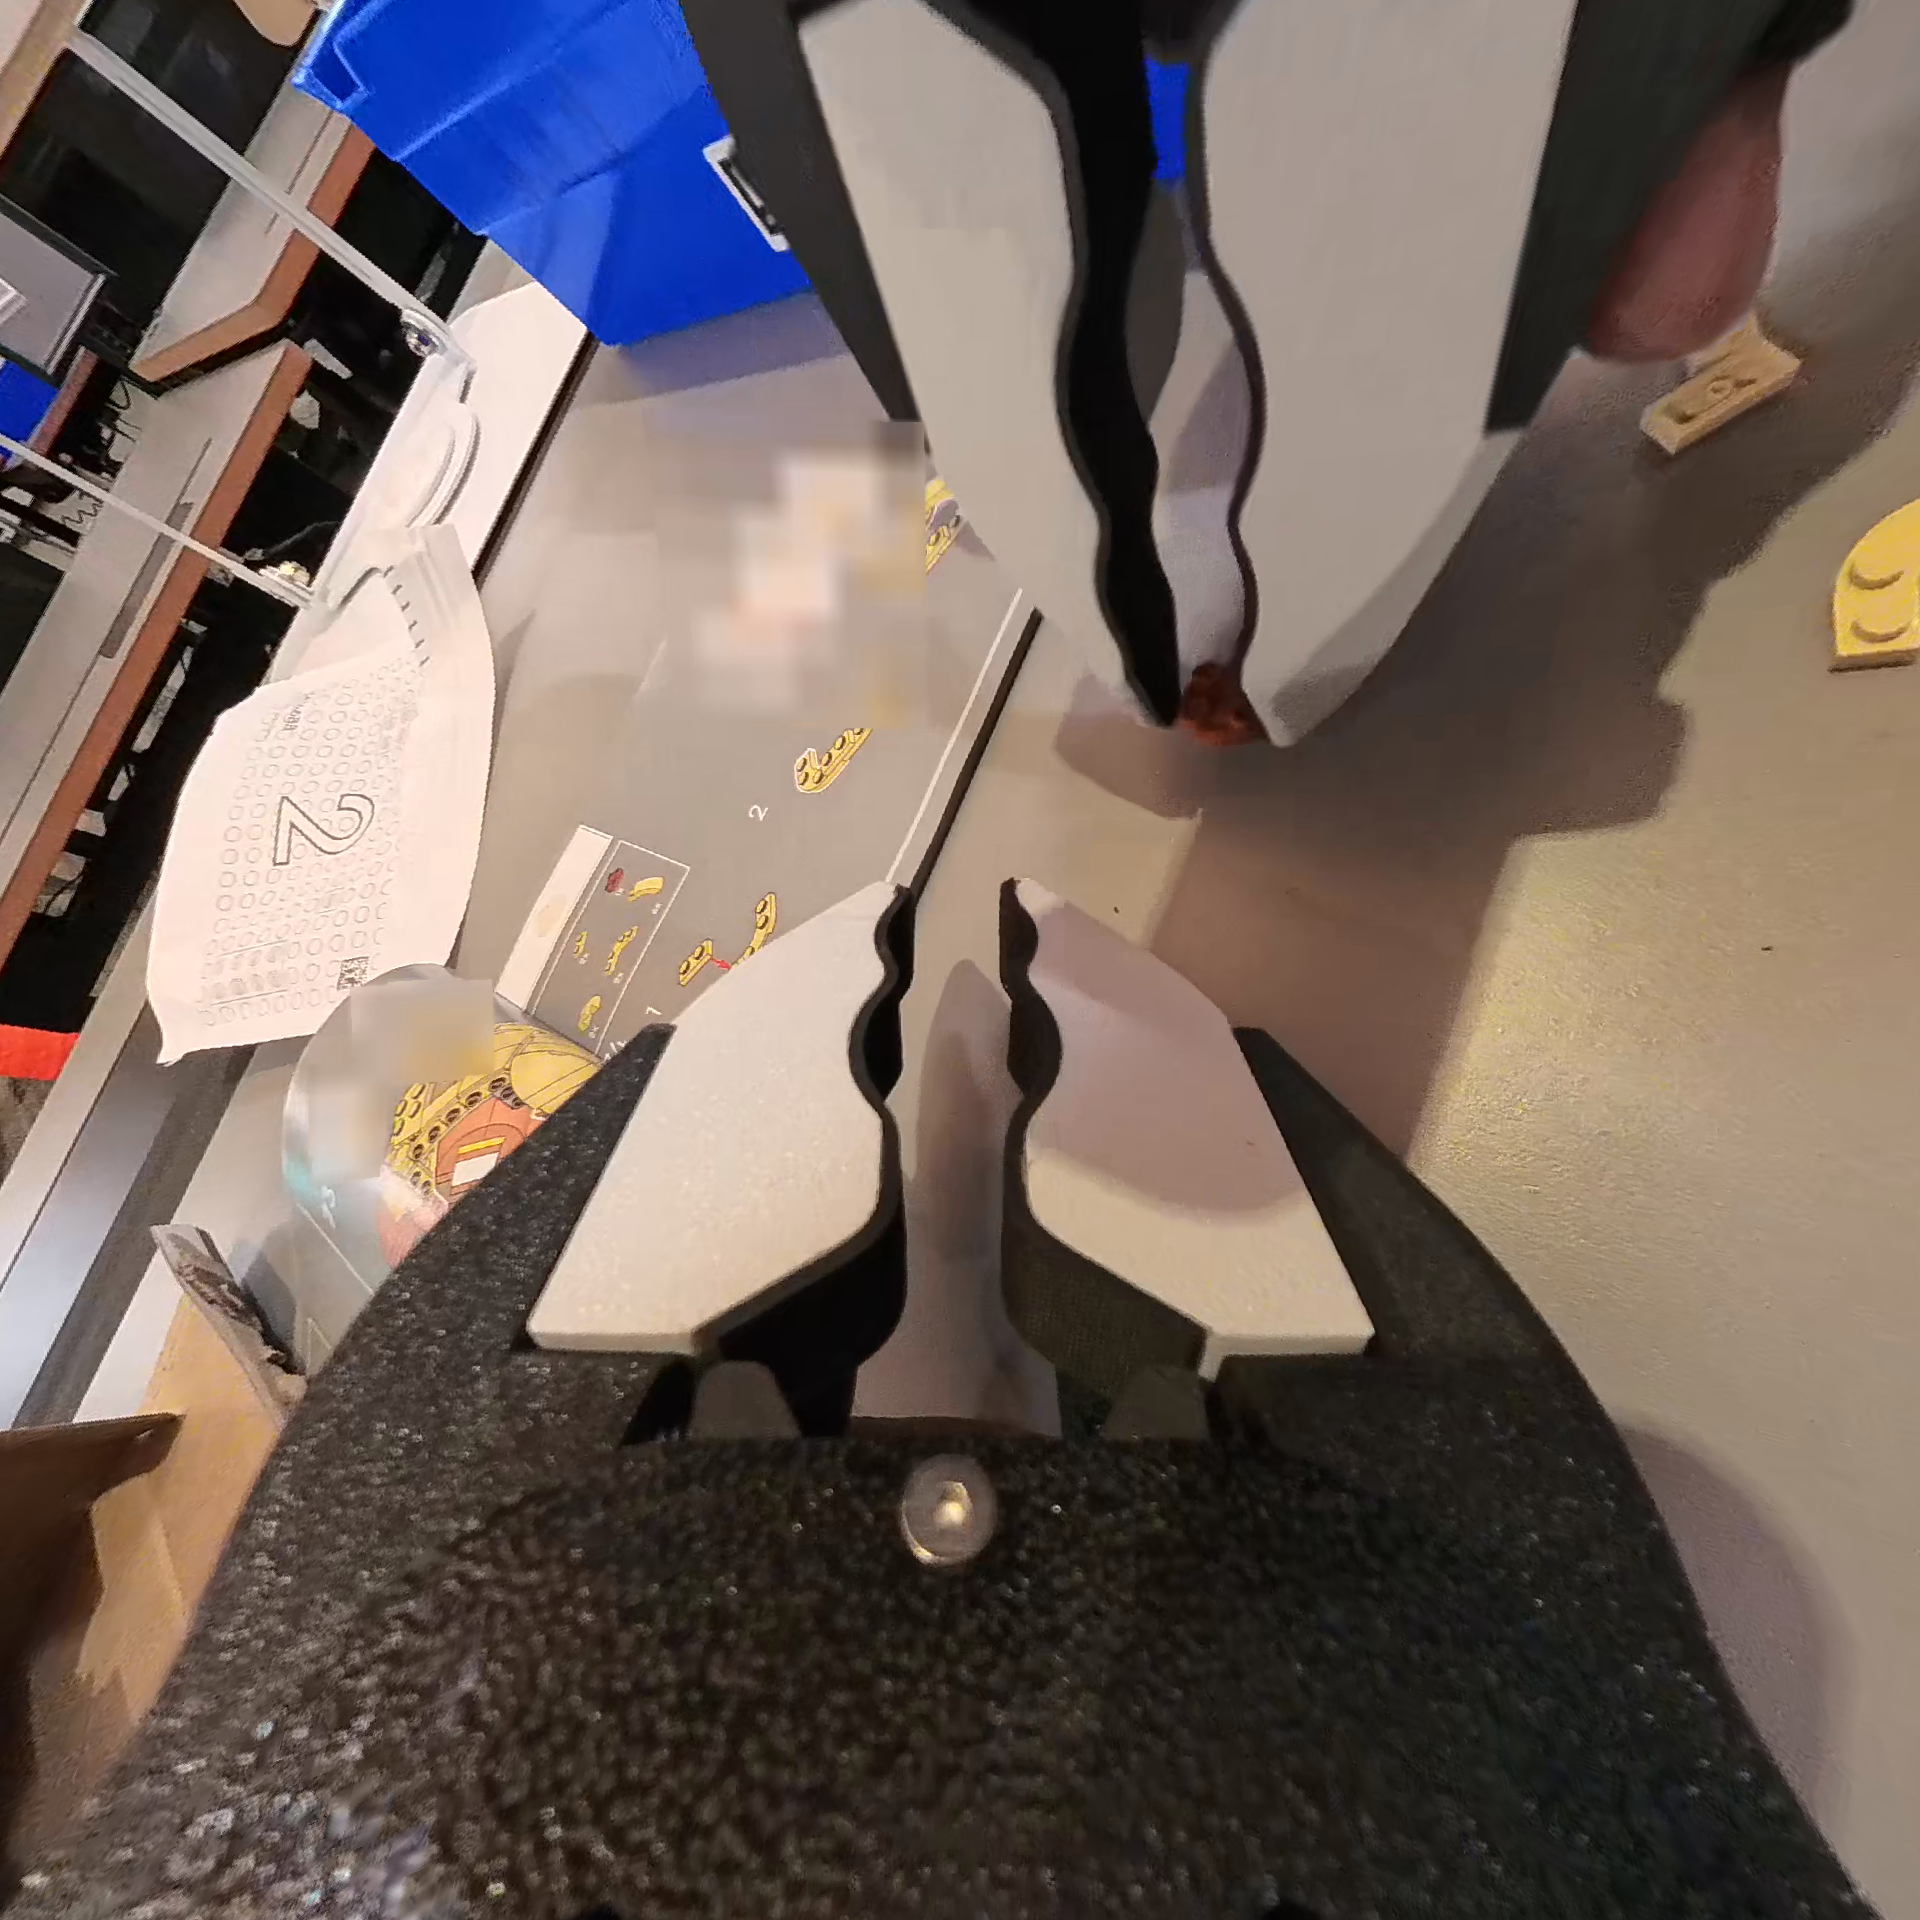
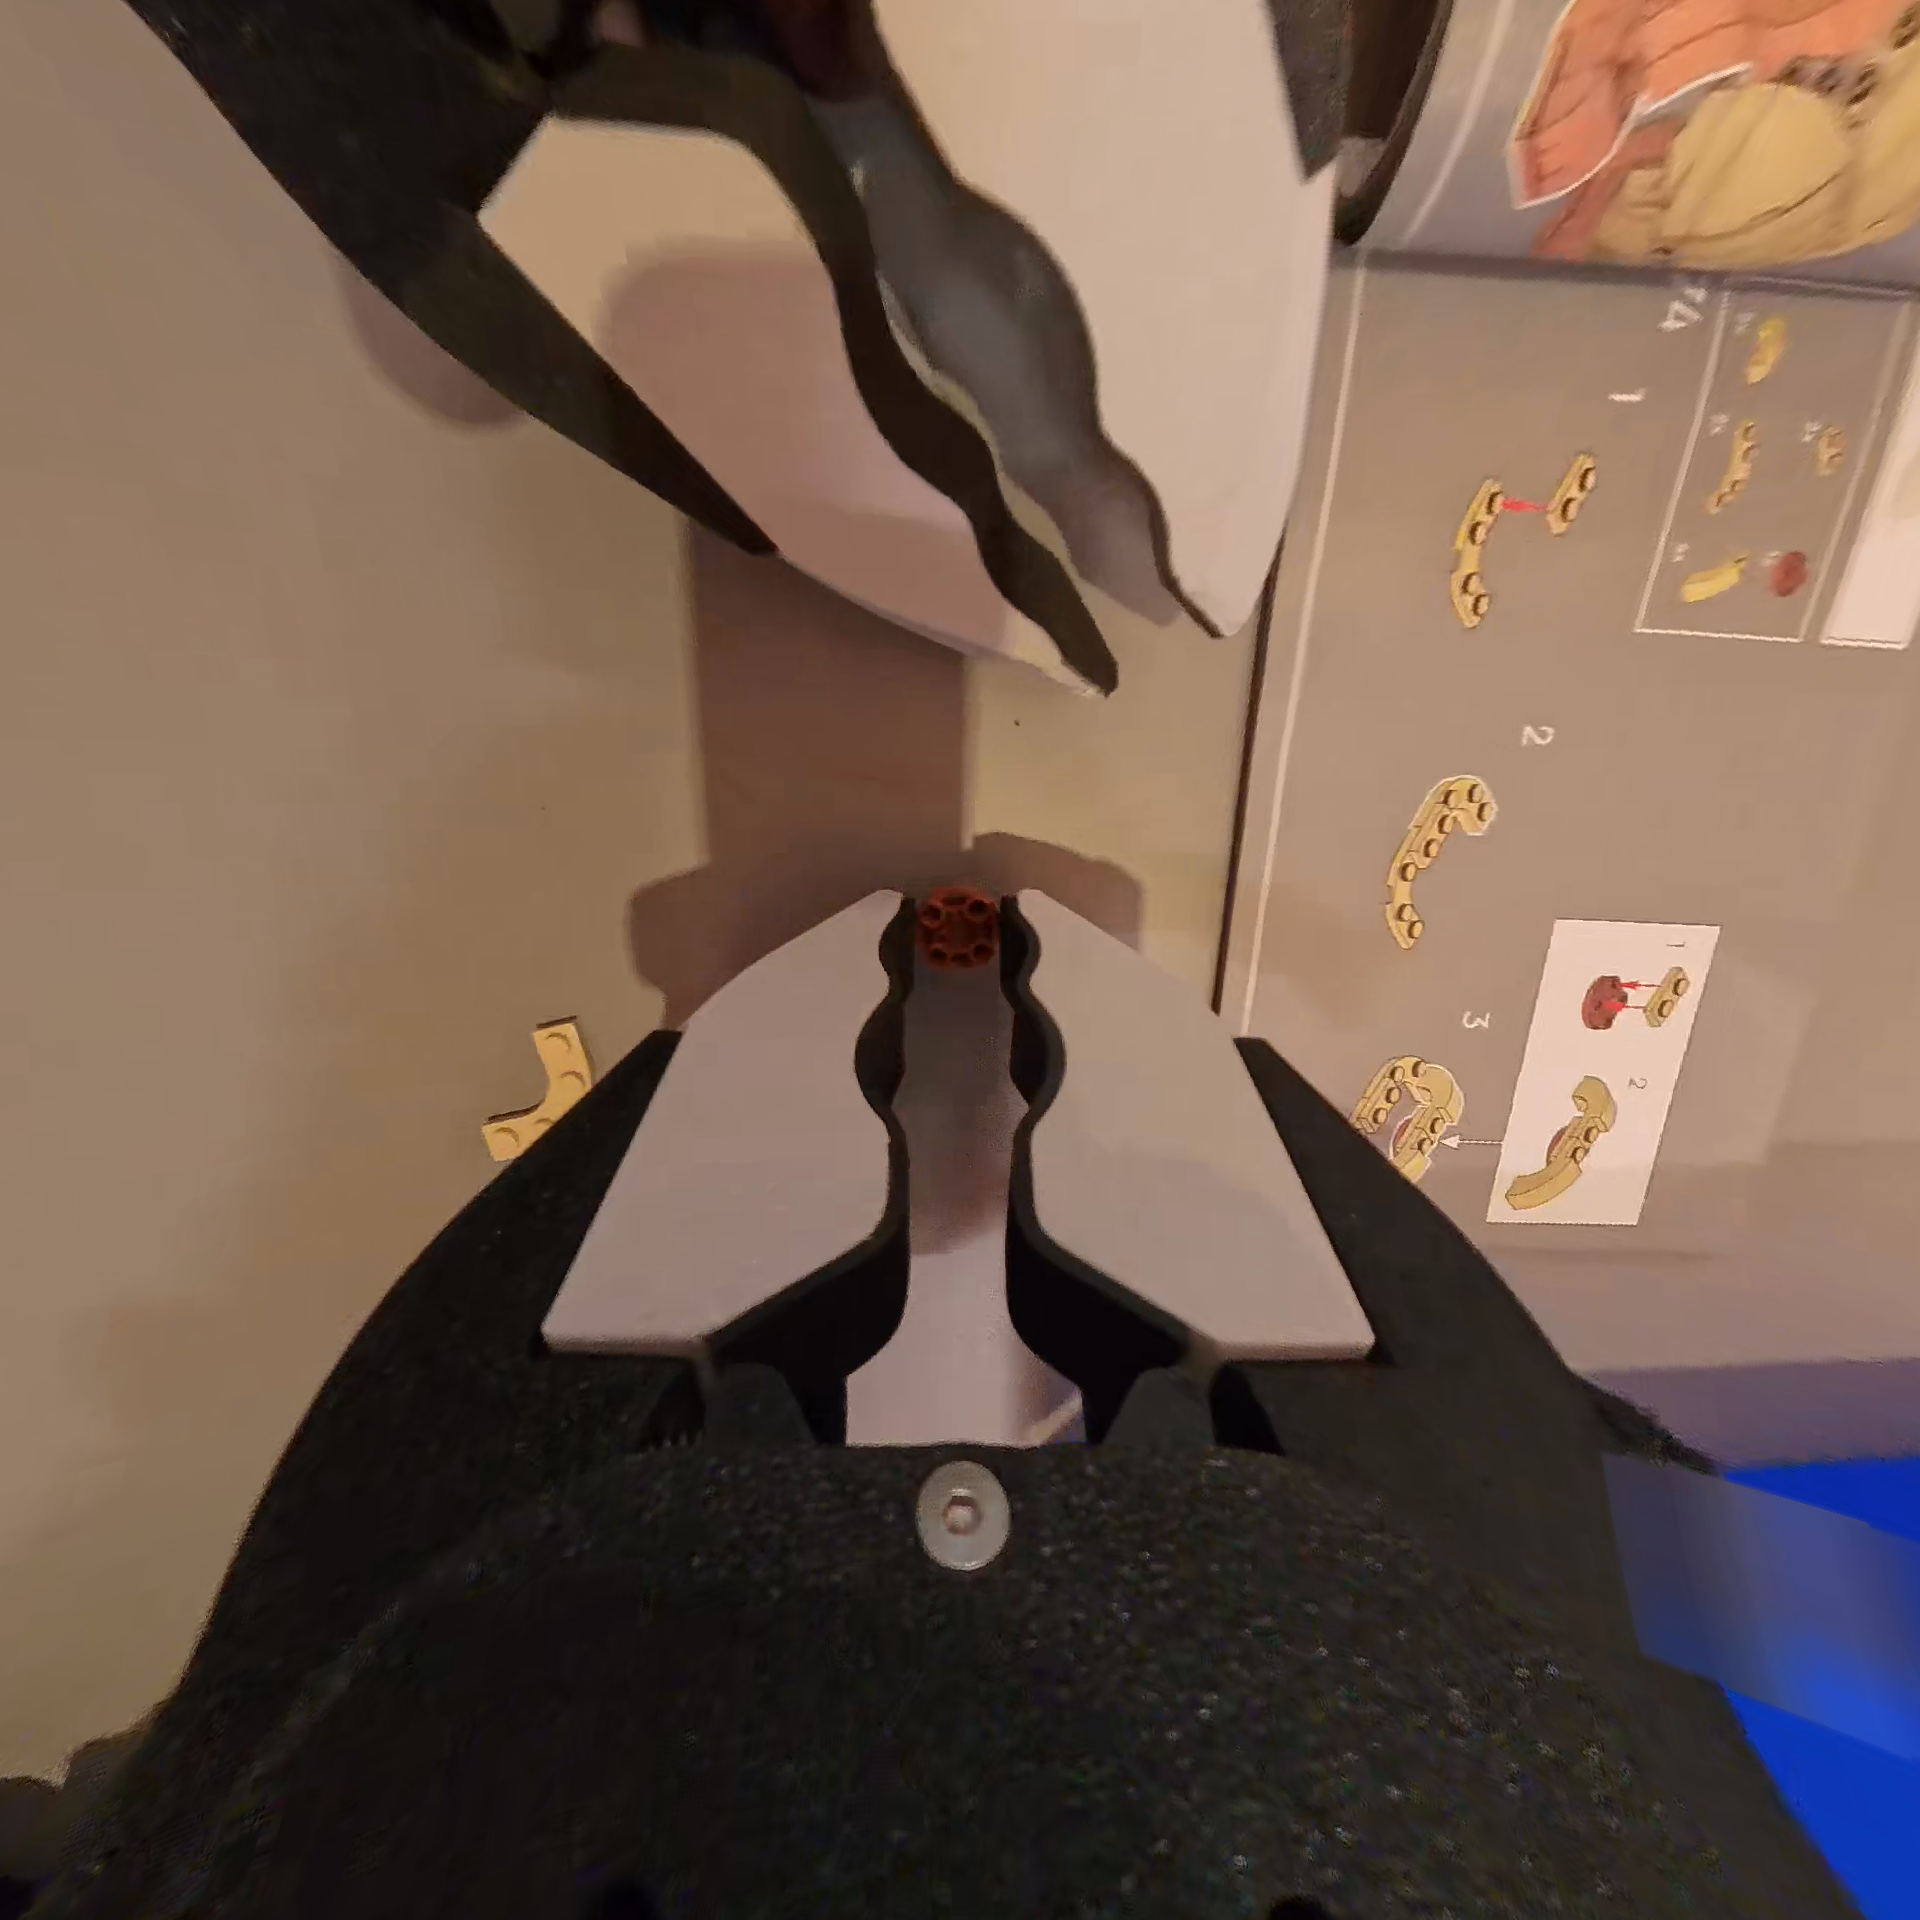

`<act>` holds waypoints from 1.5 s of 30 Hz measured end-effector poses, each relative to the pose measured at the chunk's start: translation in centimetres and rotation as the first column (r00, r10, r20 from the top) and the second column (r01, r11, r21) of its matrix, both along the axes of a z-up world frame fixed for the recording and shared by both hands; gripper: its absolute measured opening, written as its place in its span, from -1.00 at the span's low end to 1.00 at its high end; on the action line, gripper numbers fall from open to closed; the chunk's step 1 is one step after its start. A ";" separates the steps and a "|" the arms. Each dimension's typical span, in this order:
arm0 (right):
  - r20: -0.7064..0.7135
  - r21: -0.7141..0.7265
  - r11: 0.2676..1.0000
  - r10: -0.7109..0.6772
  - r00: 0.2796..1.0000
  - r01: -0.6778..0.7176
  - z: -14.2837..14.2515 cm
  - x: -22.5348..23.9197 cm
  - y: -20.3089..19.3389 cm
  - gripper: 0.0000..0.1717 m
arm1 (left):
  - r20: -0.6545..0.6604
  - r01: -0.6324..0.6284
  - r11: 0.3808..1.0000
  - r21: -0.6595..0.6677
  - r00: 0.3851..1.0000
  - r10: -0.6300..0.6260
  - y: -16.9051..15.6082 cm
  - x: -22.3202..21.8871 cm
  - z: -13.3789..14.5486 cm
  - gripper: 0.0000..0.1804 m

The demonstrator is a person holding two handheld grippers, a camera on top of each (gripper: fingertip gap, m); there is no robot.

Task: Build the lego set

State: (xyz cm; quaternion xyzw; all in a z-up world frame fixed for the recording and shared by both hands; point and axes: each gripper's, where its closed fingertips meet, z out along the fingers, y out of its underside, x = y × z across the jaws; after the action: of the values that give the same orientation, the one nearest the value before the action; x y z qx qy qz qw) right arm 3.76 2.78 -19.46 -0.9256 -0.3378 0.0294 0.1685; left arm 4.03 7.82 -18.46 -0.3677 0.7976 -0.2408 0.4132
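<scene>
Pinching a small round reddish-brown brick [image 2: 957, 928] between its fingertips, the right gripper [image 2: 957, 914] hangs just above a beige table [image 2: 260, 623]; both dark pads press against the brick's sides, and the brick's studded face points back at the camera. From the left wrist view the same gripper [image 1: 1214, 717] comes in from the top, with the brick [image 1: 1216, 717] showing as a dark red lump at its tips. The left gripper [image 1: 956, 904] has its jaws parted by a narrow gap with only the table surface visible between them, so it holds nothing. It hovers close to the right gripper, tips facing tips, near the edge of a grey instruction booklet [image 1: 790, 727] that lies open on the table. The booklet's pages [image 2: 1558, 779] show drawings of tan curved pieces and a small red-brown round piece. Loose on the table lie a tan corner plate [image 2: 540, 1091] beside the right gripper's body, a tan flat plate [image 1: 1720, 400] and a tan rounded plate [image 1: 1875, 613] farther off. Beyond the booklet sit a white paper bag [image 1: 312, 831] printed with circles and a blue bin [image 1: 540, 156]. A blurred patch covers part of the booklet.
</scene>
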 end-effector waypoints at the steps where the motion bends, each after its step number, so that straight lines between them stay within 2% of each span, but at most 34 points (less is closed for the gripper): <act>1: 0.010 -0.009 1.000 0.003 1.000 -0.003 -0.3 0.0 0.0 -0.82 | -0.001 0.000 1.000 0.000 1.000 0.000 0.0 0.0 0.0 -0.83; 4: -0.013 -0.023 1.000 0.001 1.000 -0.001 -1.0 -0.5 0.0 -0.82 | -0.002 0.000 1.000 -0.002 1.000 0.000 0.0 0.0 0.0 -0.83; 9: -0.013 0.008 1.000 -0.018 1.000 0.018 -0.3 -0.3 0.4 -0.66 | 0.000 -0.001 1.000 -0.003 1.000 0.001 0.0 0.0 0.0 -0.83; 13: -0.051 0.148 0.986 -0.063 0.997 0.070 2.4 -0.2 1.6 -0.65 | 0.041 -0.004 1.000 -0.013 0.999 0.004 0.0 0.1 0.6 -0.82; 18: -0.157 0.343 0.919 -0.148 0.976 0.195 5.4 0.6 2.3 -0.67 | 0.157 0.034 0.996 -0.085 0.987 -0.020 -1.0 0.2 2.6 -0.82; 21: -0.217 0.405 0.881 -0.168 0.962 0.245 5.9 0.6 1.7 -0.68 | 0.224 0.068 0.991 -0.117 0.974 -0.040 -1.6 0.2 3.8 -0.82; 26: -0.217 0.500 0.825 -0.173 0.961 0.262 6.4 0.6 0.3 -0.69 | 0.299 0.109 0.984 -0.143 0.952 -0.063 -2.0 0.1 4.8 -0.82; 30: -0.247 0.517 0.815 -0.148 0.958 0.260 6.4 -0.2 -0.7 -0.68 | 0.307 0.126 0.984 -0.126 0.948 -0.082 -2.2 0.1 4.8 -0.82; 35: -0.166 0.574 0.787 -0.159 0.973 0.227 6.5 -0.2 -1.6 -0.68 | 0.299 0.144 0.987 -0.065 0.947 -0.119 -2.5 -0.1 4.6 -0.82; 45: -0.154 0.632 0.729 -0.215 0.964 0.263 6.4 0.7 -2.3 -0.69 | 0.255 0.141 0.988 -0.065 0.959 -0.120 -2.2 0.1 3.7 -0.82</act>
State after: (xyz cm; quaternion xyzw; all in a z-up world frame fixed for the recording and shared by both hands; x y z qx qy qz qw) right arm 4.51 0.48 -13.03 -0.8442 -0.1990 -0.0783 0.4914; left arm 4.08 5.60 -14.78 -0.2977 0.7508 -0.3448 0.4783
